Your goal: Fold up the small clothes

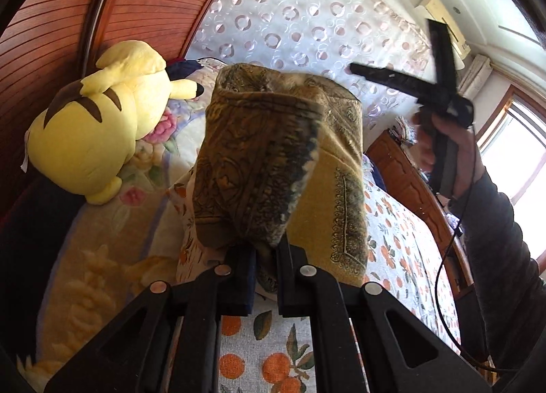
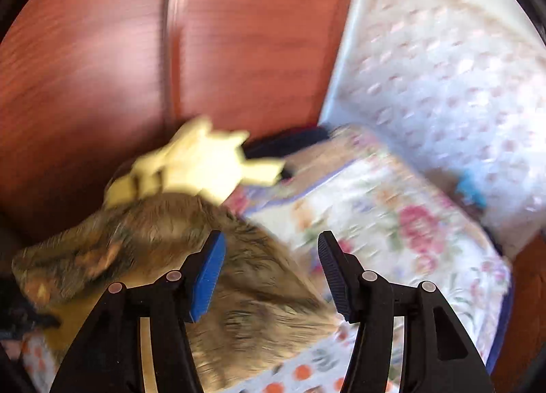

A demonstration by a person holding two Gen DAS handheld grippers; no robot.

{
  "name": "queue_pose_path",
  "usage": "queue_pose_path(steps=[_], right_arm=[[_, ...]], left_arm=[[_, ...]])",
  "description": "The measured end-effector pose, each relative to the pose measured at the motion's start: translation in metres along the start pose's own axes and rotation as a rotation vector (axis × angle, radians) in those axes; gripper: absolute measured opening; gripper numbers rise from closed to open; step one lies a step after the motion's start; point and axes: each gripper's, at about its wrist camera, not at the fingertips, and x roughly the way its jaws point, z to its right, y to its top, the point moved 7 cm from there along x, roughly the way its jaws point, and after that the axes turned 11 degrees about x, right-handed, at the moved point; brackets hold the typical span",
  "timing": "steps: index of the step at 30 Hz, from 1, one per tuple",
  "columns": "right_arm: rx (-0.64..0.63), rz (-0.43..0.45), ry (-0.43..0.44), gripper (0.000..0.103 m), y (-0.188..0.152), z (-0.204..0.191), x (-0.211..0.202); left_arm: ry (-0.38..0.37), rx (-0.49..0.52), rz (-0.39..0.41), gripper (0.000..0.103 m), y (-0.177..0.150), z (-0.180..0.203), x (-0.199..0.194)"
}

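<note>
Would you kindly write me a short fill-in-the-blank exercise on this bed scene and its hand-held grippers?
1. The left hand-held gripper is shut on the patterned ___ garment.
2. The right hand-held gripper has its jaws ___, gripping nothing.
3. The plush toy lying by the wooden headboard is ___ in colour.

Missing words: brown; open; yellow

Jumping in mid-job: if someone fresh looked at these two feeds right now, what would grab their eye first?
Probably the brown-and-gold patterned cloth, pinched in the shut left claw and hanging up in the middle of the left wrist view. Next, the yellow plush toy lying against the wooden headboard at the left. Then the right claw, open and empty in its own blurred view, with the cloth just below and left of it.
</note>
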Motion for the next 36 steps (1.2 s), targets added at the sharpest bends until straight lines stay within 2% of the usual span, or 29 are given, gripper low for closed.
queue_pose_path(steps=[1, 3, 7, 8, 9, 13, 19, 22, 24, 26, 29, 33, 36], right_arm=[[0.023, 0.020, -0.003, 0.059, 0.002, 0.005, -0.005], [0.052, 0.027, 0.059, 0.059, -0.005, 0.002, -0.016], [0.038, -0.016, 0.166, 0.059, -0.044, -0.018, -0.017], [0.035, -0.032, 0.160, 0.059, -0.051, -0.012, -0.011], [0.035, -0.050, 0.158, 0.059, -0.059, -0.013, -0.005], [0.078, -0.090, 0.150, 0.059, -0.069, -0.005, 0.026], [0.106, -0.092, 0.156, 0.059, -0.061, -0.011, 0.030], [0.124, -0.084, 0.170, 0.059, -0.066, -0.011, 0.017], [0.128, -0.077, 0.175, 0.059, -0.078, -0.014, 0.011], [0.127, -0.073, 0.178, 0.059, -0.084, -0.015, 0.007], [0.119, -0.060, 0.178, 0.059, -0.090, -0.016, -0.006], [0.117, -0.049, 0.178, 0.059, -0.097, -0.017, -0.021], [0.130, -0.035, 0.174, 0.059, -0.102, -0.019, -0.037]], left_arm=[[0.007, 0.003, 0.001, 0.009, 0.000, 0.000, 0.000], [0.023, 0.021, 0.005, 0.011, 0.001, 0.002, -0.001], [0.070, 0.039, 0.017, 0.033, 0.005, 0.002, -0.009], [0.078, 0.044, 0.032, 0.037, 0.007, 0.002, -0.015], [0.085, 0.049, 0.046, 0.046, 0.010, 0.002, -0.020], [0.147, 0.088, 0.118, 0.061, 0.027, 0.005, -0.043], [0.256, 0.198, 0.197, 0.062, 0.063, 0.014, -0.043], [0.396, 0.275, 0.138, 0.062, 0.075, 0.000, -0.018], [0.448, 0.279, 0.077, 0.062, 0.071, -0.018, -0.005], [0.476, 0.261, 0.016, 0.062, 0.058, -0.038, 0.002], [0.504, 0.222, -0.017, 0.062, 0.041, -0.059, -0.001], [0.516, 0.209, -0.022, 0.062, 0.032, -0.064, -0.009], [0.504, 0.216, 0.011, 0.062, 0.035, -0.051, -0.020]])
